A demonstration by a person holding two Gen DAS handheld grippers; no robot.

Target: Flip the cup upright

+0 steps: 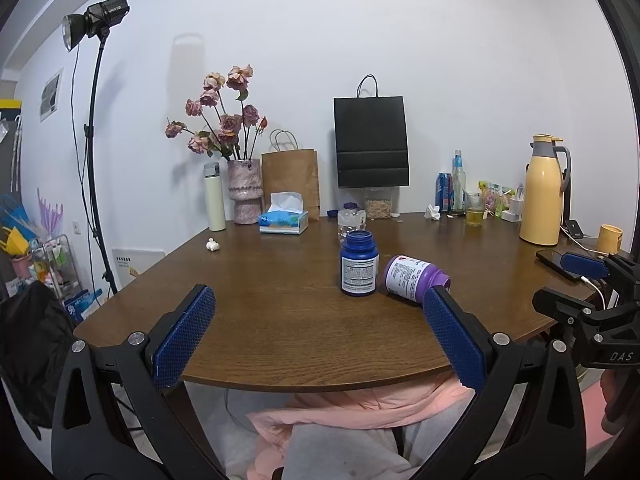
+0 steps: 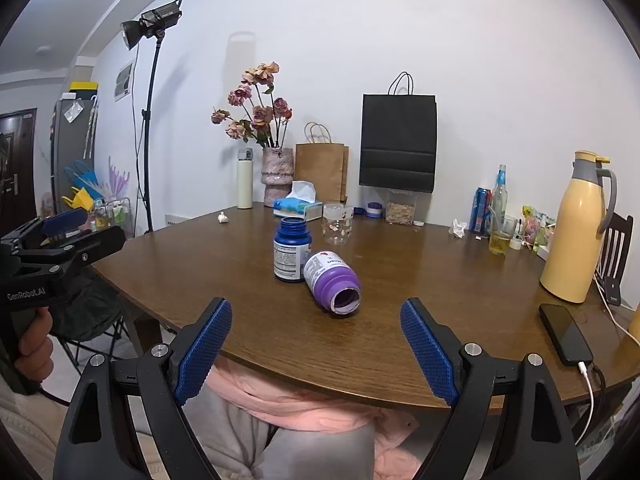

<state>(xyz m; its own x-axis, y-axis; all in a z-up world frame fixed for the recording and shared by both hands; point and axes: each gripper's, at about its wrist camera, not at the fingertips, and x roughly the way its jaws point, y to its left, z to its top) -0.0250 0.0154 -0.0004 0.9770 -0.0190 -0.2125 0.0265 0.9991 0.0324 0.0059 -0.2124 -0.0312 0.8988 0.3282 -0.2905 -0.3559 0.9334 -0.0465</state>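
Observation:
A purple open-mouthed container [image 1: 414, 278] [image 2: 332, 282] lies on its side on the brown table [image 1: 280, 320] [image 2: 400, 340], its mouth towards the near edge. It touches an upright blue bottle [image 1: 359, 264] [image 2: 292, 254] without a lid. A clear patterned glass cup [image 1: 351, 220] [image 2: 337, 224] stands behind them; I cannot tell which way up it is. My left gripper [image 1: 320, 294] is open over the near table edge, its right finger just in front of the purple container. My right gripper [image 2: 316, 304] is open, facing the purple container's mouth from a short distance. Neither holds anything.
Along the back stand a tissue box [image 1: 284, 220], a vase of dried roses [image 1: 244, 192], a white flask [image 1: 215, 196], paper bags [image 1: 371, 142], drinks and a yellow jug [image 2: 576, 228]. A phone [image 2: 564, 334] on a cable lies at the right edge. A person's lap is below the table.

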